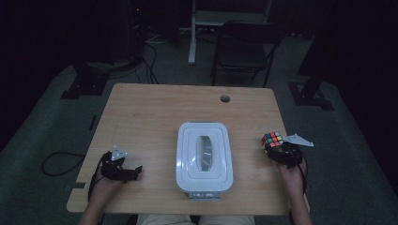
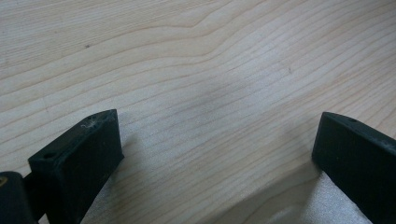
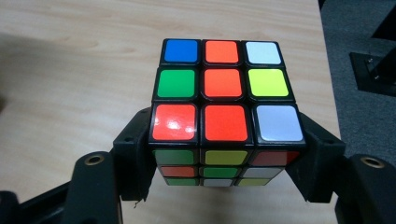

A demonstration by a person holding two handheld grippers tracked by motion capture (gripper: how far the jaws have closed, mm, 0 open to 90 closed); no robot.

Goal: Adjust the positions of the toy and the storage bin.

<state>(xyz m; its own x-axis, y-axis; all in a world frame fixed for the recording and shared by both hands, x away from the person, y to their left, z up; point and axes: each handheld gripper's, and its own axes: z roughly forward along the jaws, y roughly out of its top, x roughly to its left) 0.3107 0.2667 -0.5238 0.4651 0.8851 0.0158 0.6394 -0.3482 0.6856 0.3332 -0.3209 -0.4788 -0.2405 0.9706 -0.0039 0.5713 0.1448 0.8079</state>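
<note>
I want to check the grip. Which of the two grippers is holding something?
The right gripper: its fingers clamp the cube. The left gripper stands open over the bare table.

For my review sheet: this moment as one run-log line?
right gripper: shut on puzzle cube | left gripper: open over table | white box: lid on

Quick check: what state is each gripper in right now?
Left gripper: open, empty, over the wooden table.
Right gripper: shut on the multicoloured puzzle cube.
</note>
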